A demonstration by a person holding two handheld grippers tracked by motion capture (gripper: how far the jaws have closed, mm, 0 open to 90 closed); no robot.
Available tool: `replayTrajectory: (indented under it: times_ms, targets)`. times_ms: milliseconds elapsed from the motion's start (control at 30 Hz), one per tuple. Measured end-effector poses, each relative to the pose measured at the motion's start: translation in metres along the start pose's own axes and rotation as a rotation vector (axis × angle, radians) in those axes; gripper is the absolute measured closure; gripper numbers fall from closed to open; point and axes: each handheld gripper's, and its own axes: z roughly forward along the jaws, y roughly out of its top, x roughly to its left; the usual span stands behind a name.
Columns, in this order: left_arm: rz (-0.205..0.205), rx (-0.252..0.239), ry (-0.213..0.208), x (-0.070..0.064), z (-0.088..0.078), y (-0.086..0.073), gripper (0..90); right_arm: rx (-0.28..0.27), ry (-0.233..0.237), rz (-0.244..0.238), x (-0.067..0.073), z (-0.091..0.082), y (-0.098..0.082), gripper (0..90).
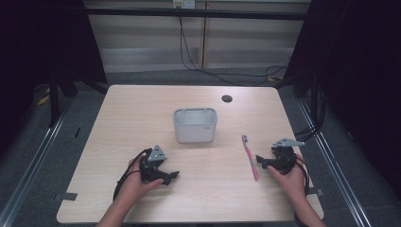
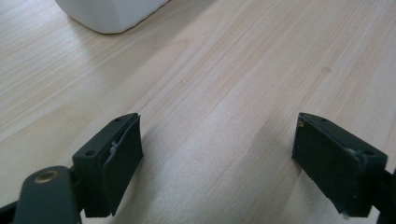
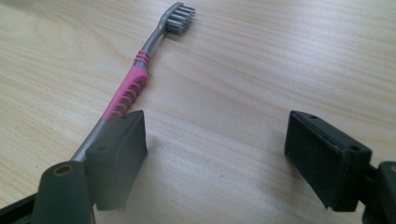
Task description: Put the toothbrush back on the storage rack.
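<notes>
The right claw (image 3: pixel 212 158) hangs spread wide just above the tabletop (image 3: pixel 280 56) with nothing between its jaws, and the pink-and-grey toothbrush (image 3: pixel 135 84) lies flat just outside its left jaw (its handle runs under that jaw, its bristles point away ahead), so closing here would likely catch only air or knock the handle sideways. The left claw (image 2: pixel 217 158) is spread and empty too, with the white bin (image 2: pixel 109 14) ahead of it; a toothbrush pinched off-centre could swing or slip before reaching that bin.
</notes>
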Motion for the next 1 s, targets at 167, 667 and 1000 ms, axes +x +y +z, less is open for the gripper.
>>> replayTrajectory:
  times_ms: [167,667,1000]
  targets:
    - [0.004,0.004,-0.001,0.0,0.0,0.0,15.6,-0.002,0.001,-0.001,0.0,0.0,0.0,20.5]
    - [0.009,0.006,0.001,0.001,0.0,0.0,15.6,0.11,0.009,0.038,-0.005,-0.002,0.014,25.2]
    - [0.005,0.003,0.001,0.0,0.0,0.0,15.5,0.167,0.021,0.062,-0.004,-0.003,0.036,29.5]
